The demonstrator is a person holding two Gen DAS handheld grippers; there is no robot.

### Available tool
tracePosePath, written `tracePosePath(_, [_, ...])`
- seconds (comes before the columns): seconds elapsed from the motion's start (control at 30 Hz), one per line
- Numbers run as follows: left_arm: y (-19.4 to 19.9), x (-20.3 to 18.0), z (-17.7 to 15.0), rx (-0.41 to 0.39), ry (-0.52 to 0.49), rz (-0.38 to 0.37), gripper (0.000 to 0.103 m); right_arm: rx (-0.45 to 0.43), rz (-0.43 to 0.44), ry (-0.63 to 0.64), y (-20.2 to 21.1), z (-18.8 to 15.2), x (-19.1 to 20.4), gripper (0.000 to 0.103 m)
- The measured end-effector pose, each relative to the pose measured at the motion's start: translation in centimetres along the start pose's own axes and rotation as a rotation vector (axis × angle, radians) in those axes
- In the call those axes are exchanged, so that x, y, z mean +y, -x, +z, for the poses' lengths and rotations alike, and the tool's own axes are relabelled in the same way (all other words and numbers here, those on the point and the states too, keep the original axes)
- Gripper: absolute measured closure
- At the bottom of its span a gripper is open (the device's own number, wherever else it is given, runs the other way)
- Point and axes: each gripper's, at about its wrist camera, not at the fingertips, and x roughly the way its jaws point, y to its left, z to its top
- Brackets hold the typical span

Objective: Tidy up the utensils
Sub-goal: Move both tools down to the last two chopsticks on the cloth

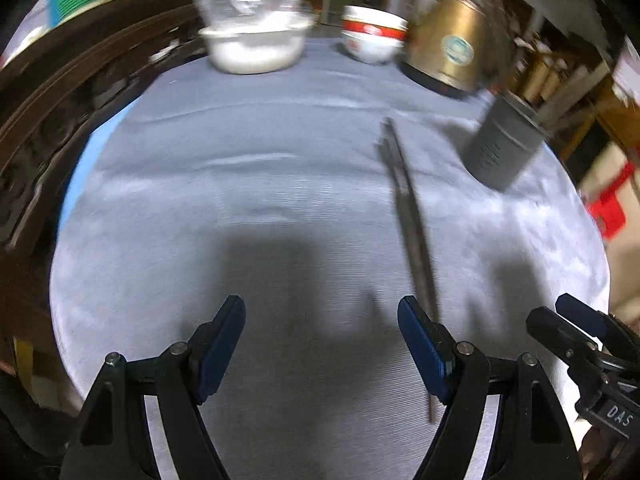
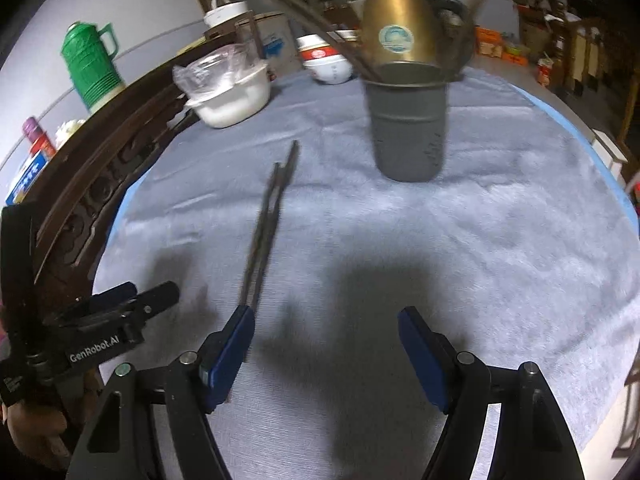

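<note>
Left wrist view: the left gripper [image 1: 321, 316] hangs wide with nothing between its blue pads, over a soft grey cloth [image 1: 260, 200]. A pair of thin dark chopsticks [image 1: 408, 216] lies flat on it, running from 1 o'clock down under the right-hand finger. At 2 o'clock stands a grey matte holder [image 1: 500, 148]; its inside is hidden and blurred here.

Right wrist view: the right gripper [image 2: 326, 316] is equally wide and empty. The chopsticks [image 2: 266, 224] reach toward 11 o'clock, near ends just beside the left-hand pad. Only here does the holder [image 2: 408, 128] at 12 o'clock show sticks leaning inside it, with a brass kettle [image 2: 398, 32] behind.
</note>
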Motion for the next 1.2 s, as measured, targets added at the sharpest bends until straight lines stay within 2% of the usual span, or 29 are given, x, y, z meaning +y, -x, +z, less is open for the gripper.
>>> tracePosePath(0.1, [-0.6,-1.7,-0.5,0.027,-0.048,-0.023,0.024,0.009,-0.004,-0.043,0.3,-0.8,-1.6,0.025])
tracePosePath(0.3, [-1.4,-2.6,-2.1,0.084,-0.066,-0.027,0.024,0.017,0.011,-0.093,0.3,-1.2,-3.6,0.025])
tracePosePath(0.37, [-1.2,-2.9,-2.5,0.066,-0.097,-0.004,0.024,0.015,0.02,-0.096,0.2,-1.2,-3.7,0.025])
tracePosePath(0.47, [-1.0,-2.3,-2.7,0.066,-0.071,0.019,0.029,0.018,0.035,-0.093,0.0,-1.3,-3.4,0.025])
tracePosePath(0.57, [-0.6,-0.7,-2.7,0.063,-0.012,0.042,0.043,0.02,0.04,-0.082,-0.1,-1.5,-3.1,0.025])
tracePosePath(0.63, [-0.2,0.7,-2.6,0.061,0.049,0.04,0.059,0.02,0.041,-0.085,-0.1,-1.6,-3.2,0.025])
tracePosePath(0.67, [-0.1,1.3,-2.5,0.062,0.072,0.04,0.064,0.02,0.041,-0.088,-0.1,-1.5,-3.2,0.025])
tracePosePath(0.73, [0.0,2.0,-2.5,0.061,0.089,0.041,0.081,0.02,0.04,-0.094,-0.2,-1.5,-3.3,0.025])
tracePosePath(0.8, [0.0,2.4,-2.8,0.064,0.109,0.035,0.092,0.022,0.042,-0.094,-0.3,-1.5,-3.2,0.025])
tracePosePath(0.87, [0.1,3.3,-3.1,0.064,0.146,0.008,0.093,0.021,0.043,-0.09,-0.3,-1.5,-2.9,0.025])
tracePosePath(0.93, [0.5,4.7,-3.5,0.065,0.245,-0.018,0.096,0.021,0.045,-0.082,-0.2,-1.5,-2.7,0.025])
tracePosePath(1.0, [0.7,5.3,-4.1,0.06,0.29,-0.009,0.097,0.018,0.043,-0.074,-0.1,-1.5,-2.5,0.025])
tracePosePath(1.1, [1.1,5.2,-4.7,0.068,0.283,-0.02,0.097,0.019,0.044,-0.066,-0.1,-1.1,-2.1,0.025])
tracePosePath(1.17, [1.4,4.9,-5.0,0.078,0.277,-0.034,0.091,0.017,0.046,-0.051,-0.2,-0.5,-1.6,0.025])
tracePosePath(1.2, [1.5,4.9,-5.1,0.082,0.275,-0.048,0.082,0.013,0.048,-0.038,-0.2,0.0,-1.2,0.025])
